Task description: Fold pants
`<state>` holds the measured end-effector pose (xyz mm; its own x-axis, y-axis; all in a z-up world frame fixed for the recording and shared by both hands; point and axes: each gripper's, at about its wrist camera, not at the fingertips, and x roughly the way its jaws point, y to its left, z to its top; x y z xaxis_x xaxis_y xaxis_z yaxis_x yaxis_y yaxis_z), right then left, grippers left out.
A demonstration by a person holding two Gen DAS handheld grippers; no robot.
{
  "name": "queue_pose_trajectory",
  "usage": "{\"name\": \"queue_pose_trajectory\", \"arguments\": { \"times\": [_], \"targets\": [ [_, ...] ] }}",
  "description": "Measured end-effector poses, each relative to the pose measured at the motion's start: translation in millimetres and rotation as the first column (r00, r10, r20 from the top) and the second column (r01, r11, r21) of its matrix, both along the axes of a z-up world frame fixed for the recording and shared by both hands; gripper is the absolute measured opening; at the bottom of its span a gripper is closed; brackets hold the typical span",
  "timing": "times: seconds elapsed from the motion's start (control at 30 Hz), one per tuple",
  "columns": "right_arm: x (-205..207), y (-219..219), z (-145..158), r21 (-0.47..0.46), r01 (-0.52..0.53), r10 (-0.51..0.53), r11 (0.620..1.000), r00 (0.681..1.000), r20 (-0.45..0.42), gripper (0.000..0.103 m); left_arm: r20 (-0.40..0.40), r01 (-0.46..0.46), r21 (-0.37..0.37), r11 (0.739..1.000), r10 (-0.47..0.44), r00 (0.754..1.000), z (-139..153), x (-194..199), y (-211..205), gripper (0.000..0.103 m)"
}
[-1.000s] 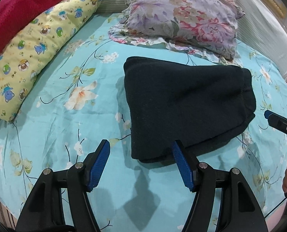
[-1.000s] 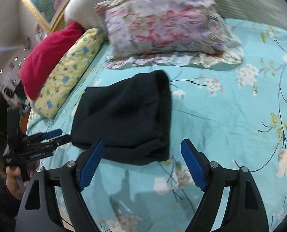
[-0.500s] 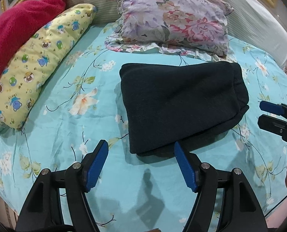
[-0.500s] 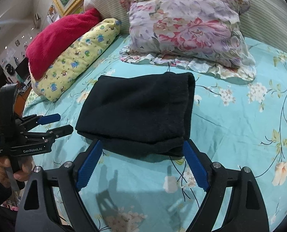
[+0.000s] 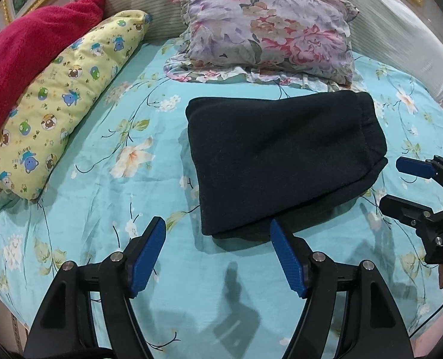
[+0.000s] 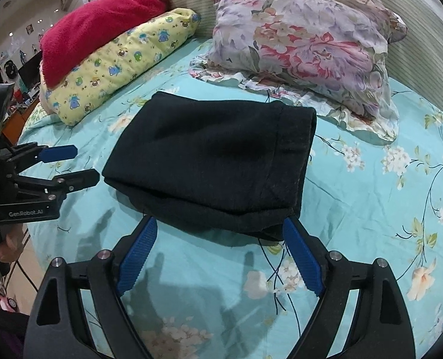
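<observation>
On a turquoise floral bedsheet (image 5: pixel 108 269), the left view shows the left gripper (image 5: pixel 217 251), jaws just spread wider and empty, with the folded black pants (image 5: pixel 281 155) lying just ahead. In the right view the right gripper (image 6: pixel 220 249) gapes empty at the pants' near edge, closer than a second ago; the fold looks finished and let go.

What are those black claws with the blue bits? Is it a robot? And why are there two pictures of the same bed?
It's no robot. A person holds a grabbing tool in each hand, and each tool carries a camera looking along its blue fingers. One picture comes from the left tool, the other from the right tool, so each shows the other tool at its edge. On the flowery blue bedsheet lie dark pants, already folded into a small bundle. Behind them are a flowered pillow, a yellow cartoon pillow and a red blanket. Both tools are open and hold nothing; the left one's jaws have just been opening.
</observation>
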<state>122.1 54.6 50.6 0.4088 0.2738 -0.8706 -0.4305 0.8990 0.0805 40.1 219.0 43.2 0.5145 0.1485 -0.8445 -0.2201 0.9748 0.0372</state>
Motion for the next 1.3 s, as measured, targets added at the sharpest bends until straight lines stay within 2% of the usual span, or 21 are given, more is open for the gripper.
{"name": "queue_pose_trajectory", "arguments": {
  "times": [0.43,1.3],
  "targets": [
    [1,5,-15,-0.052,0.005,-0.005,0.999,1.000,0.010,0.086,-0.012,-0.020,0.021,1.000,0.020,1.000,-12,2,3,0.073],
    [11,8,-22,-0.037,0.006,-0.006,0.999,1.000,0.001,0.090,-0.022,-0.027,0.015,1.000,0.027,0.999,-19,12,7,0.073]
  ]
}}
